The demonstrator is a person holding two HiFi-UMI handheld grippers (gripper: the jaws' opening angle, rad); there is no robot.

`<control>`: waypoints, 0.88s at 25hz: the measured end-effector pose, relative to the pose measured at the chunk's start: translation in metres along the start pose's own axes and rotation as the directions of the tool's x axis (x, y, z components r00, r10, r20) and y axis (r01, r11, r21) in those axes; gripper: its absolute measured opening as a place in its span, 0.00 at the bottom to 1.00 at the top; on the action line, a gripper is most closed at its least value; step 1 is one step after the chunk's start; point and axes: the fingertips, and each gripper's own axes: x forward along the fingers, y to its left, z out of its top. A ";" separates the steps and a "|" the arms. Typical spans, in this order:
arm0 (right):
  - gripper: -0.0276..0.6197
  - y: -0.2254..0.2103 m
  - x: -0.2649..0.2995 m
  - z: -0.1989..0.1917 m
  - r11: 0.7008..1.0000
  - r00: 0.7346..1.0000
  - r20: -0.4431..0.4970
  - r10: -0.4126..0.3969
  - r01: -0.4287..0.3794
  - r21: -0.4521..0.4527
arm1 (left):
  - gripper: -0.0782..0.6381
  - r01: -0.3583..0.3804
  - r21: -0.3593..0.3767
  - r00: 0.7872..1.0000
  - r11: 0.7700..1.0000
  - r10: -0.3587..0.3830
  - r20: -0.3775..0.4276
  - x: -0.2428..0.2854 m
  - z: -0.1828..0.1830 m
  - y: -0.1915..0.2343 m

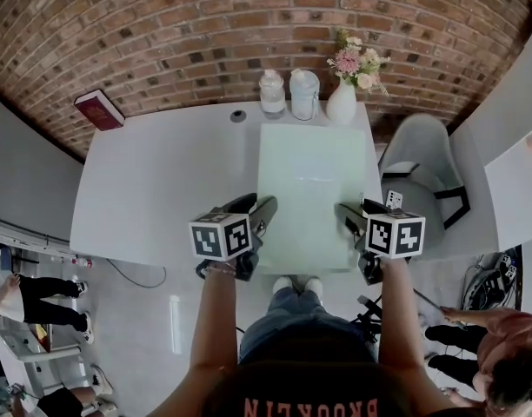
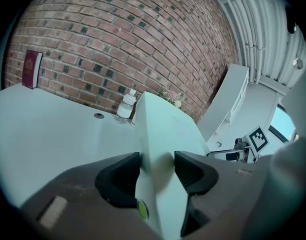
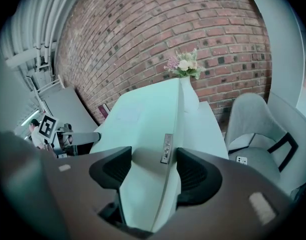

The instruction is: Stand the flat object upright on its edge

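1. Flat panel, pale green, on the right half of the white counter, long side running near to far. Near edge at or just past the counter's near edge. Cannot tell whether fully flat or already tipped up a little at the near end.
2. Left gripper on the panel's near left corner, fingers closed narrow against both faces. Seen edge-on in the left gripper view, with a small green dot on the rim just below the grip.
3. Right gripper on the near right corner, fingers likewise clamped on the panel. Small strip of buttons or ports on the rim between them.
4. Likely reason for the twin hold: broad and thin, so a single corner grip would let it twist. Two matched grips at the near corners keep it level and allow a swing about the far edge.
5. Judged stage: grasp made, raising not yet done.
6. Far end crowded: clear bottle, jar and white vase with flowers just beyond the panel's far edge, against the brick wall. Risk of a knock if the far edge slides forward during the lift.
7. Red book at the far left, well apart. Grey chair off the right side.
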 end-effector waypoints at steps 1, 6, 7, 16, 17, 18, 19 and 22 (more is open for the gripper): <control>0.48 0.000 -0.002 0.003 1.000 1.000 0.006 -0.005 0.005 -0.010 | 0.43 0.000 0.003 1.000 1.000 0.000 0.006 -0.001 0.002 -0.001; 0.48 0.004 -0.012 0.024 0.999 0.998 0.062 0.000 0.003 -0.054 | 0.42 0.010 0.013 0.998 1.000 -0.011 0.055 -0.004 0.017 -0.008; 0.48 0.006 -0.014 0.028 0.998 0.997 0.079 0.004 0.001 -0.060 | 0.42 0.012 0.020 0.998 1.000 -0.014 0.068 -0.006 0.020 -0.009; 0.48 0.016 -0.027 0.061 0.989 0.977 0.210 0.018 0.012 -0.145 | 0.42 0.017 0.118 0.981 0.993 -0.039 0.189 -0.013 0.054 -0.021; 0.48 0.016 -0.027 0.064 0.988 0.975 0.223 0.018 0.016 -0.152 | 0.42 0.016 0.129 0.979 0.991 -0.042 0.200 -0.013 0.057 -0.022; 0.48 0.016 -0.028 0.066 0.987 0.972 0.234 0.018 0.020 -0.158 | 0.42 0.016 0.142 0.977 0.990 -0.045 0.209 -0.013 0.060 -0.023; 0.48 0.016 -0.029 0.069 0.986 0.969 0.245 0.017 0.024 -0.164 | 0.42 0.014 0.155 0.975 0.988 -0.048 0.218 -0.013 0.063 -0.025; 0.48 0.016 -0.032 0.078 0.983 0.960 0.279 0.018 0.034 -0.182 | 0.42 0.011 0.194 0.968 0.981 -0.059 0.246 -0.013 0.074 -0.029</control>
